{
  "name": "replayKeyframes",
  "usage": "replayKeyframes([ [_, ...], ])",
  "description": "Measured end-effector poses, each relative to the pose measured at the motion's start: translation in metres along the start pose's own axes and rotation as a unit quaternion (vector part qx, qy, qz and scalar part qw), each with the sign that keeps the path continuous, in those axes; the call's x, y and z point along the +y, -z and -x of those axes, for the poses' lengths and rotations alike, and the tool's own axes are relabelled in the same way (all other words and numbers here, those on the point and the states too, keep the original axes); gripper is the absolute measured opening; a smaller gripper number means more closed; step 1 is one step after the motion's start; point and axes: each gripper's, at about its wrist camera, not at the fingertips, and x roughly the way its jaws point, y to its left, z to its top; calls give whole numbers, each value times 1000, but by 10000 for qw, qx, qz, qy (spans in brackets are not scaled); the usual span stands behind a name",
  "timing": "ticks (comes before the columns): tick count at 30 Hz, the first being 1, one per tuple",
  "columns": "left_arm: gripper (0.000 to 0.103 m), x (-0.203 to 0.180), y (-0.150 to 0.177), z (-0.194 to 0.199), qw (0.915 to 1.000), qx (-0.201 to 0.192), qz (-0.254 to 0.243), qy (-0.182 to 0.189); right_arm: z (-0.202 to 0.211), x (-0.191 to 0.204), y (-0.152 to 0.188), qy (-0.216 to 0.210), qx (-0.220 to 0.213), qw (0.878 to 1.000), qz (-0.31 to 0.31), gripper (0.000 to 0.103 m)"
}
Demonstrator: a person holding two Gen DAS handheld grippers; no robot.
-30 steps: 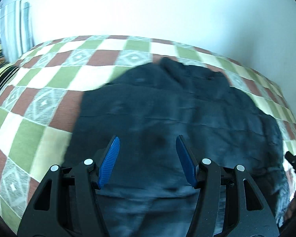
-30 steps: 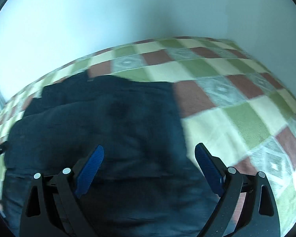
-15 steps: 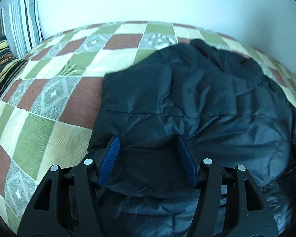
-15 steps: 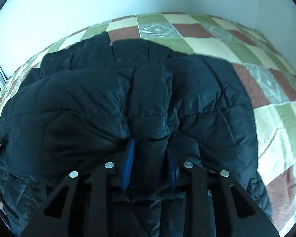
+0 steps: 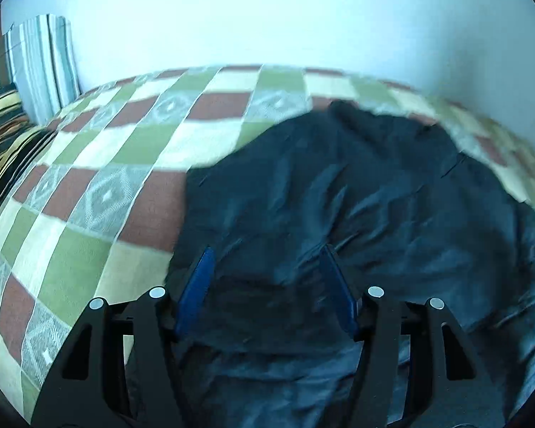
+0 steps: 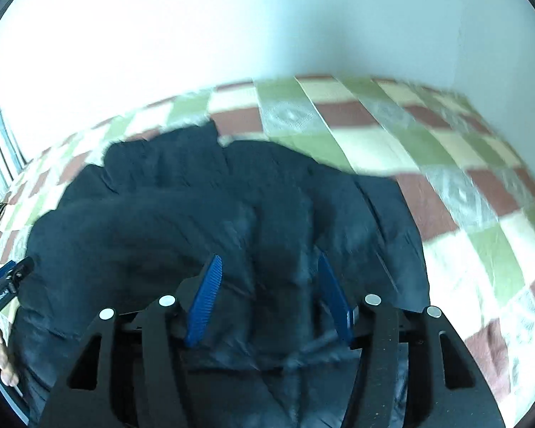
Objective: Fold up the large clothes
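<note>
A dark navy puffer jacket (image 5: pixel 356 207) lies crumpled on a checked bedspread (image 5: pixel 100 192). My left gripper (image 5: pixel 265 281) stands half open over the jacket's near left part. Its blue pads (image 5: pixel 196 285) show bare, with the fabric lying under and between them. In the right wrist view the jacket (image 6: pixel 182 214) fills the middle. My right gripper (image 6: pixel 267 289) is over a raised fold, its jaws are opening, and the fabric between them looks loose. The left gripper's tip (image 6: pixel 7 281) and a hand's fingers (image 6: pixel 1 356) show at the left edge.
The bedspread (image 6: pixel 481 192) in green, cream and brown squares runs back to a white wall (image 5: pixel 267 18). Striped pillows (image 5: pixel 42 67) lean at the far left, over a dark striped cushion (image 5: pixel 0 125). Bare bedspread lies left and right of the jacket.
The right gripper went from wide open to shut on a jacket fold, and its jaws have now spread again. Both views have drawn back, showing more wall. The left jaws kept their width.
</note>
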Motion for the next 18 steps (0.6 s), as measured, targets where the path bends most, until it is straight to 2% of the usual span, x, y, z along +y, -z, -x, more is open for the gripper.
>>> replayKeyframes([
  [2, 63, -15, -9, -5, 9999, -3, -107, 108, -11, 16, -8, -56, 31, 9998, 189, 56],
  [6, 64, -39, -18, -30, 9997, 74, -243, 33, -48, 42, -12, 10, 49, 9985, 537, 56],
  [10, 67, -52, -13, -64, 9982, 428, -414, -76, -90, 44, -1, 77, 434, 9971, 623, 59],
  [14, 69, -58, -3, -79, 9969, 397, -653, -207, -95, 46, 0, 138, 507, 9964, 661, 59],
  [18, 69, -53, -7, -55, 9979, 256, -541, -247, -73, 46, -5, 137, 386, 9974, 588, 59],
])
